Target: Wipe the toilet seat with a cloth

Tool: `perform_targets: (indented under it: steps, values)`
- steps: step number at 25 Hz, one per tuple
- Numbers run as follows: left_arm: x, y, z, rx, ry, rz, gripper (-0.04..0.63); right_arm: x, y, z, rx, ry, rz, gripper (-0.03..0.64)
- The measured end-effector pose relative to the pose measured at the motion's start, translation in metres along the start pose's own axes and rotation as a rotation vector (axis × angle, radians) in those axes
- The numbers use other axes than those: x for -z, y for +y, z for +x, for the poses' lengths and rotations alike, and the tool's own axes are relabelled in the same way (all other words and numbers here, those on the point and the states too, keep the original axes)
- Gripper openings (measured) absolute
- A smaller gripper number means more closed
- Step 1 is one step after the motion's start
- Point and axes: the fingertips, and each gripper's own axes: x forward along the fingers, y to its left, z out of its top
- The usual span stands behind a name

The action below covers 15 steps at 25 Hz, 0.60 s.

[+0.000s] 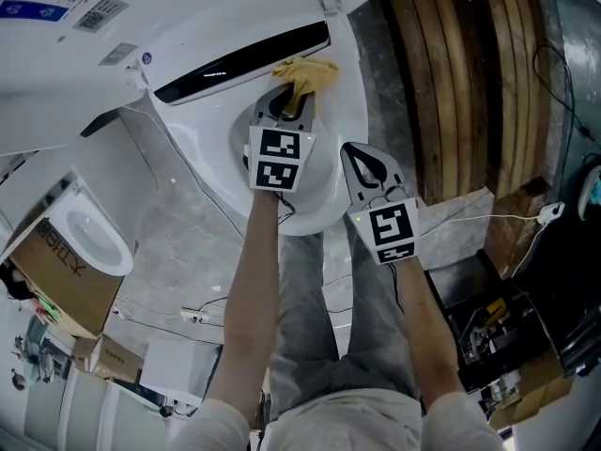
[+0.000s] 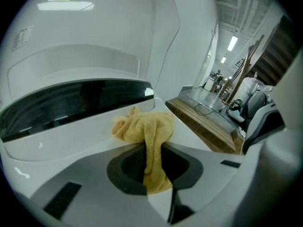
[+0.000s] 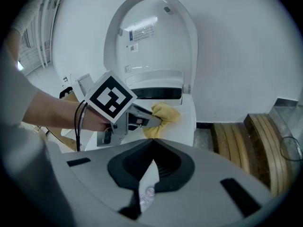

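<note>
Left tool (image 1: 297, 97): jaws closed on a yellow cloth (image 1: 306, 71), a fold of it pinched between them and the loose bulk bunched ahead of the tips. In the head view the cloth lies at 12 o'clock from this tool, pressed on the rear of the toilet seat (image 1: 355, 101), just short of the black strip (image 1: 242, 60) below the raised lid (image 3: 151, 37).

Right tool (image 1: 349, 150): jaws brought together at the tips, holding nothing. It is held off the seat at 4 o'clock from the left tool.

Progress: wiping appears to be in hand at the back of the seat. The white surface shows no streaks or damp, so how much has been covered cannot be judged. The sides and front rim at 6 o'clock probably remain.
</note>
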Motion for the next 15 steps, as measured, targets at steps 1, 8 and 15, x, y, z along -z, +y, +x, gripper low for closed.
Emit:
perform_targets:
  steps: [1,8,15]
  values:
    - [0.001,0.003,-0.002,-0.003,0.002,0.0,0.083,0.0,0.001,0.001,0.0,0.001,-0.002,0.006]
    - [0.007,0.02,-0.012,-0.029,0.007,-0.004,0.083,-0.005,0.012,0.006,-0.007,-0.001,-0.017,0.006]
    - [0.014,0.036,-0.023,-0.045,0.01,0.0,0.083,-0.013,0.024,0.013,-0.022,-0.009,-0.036,0.006]
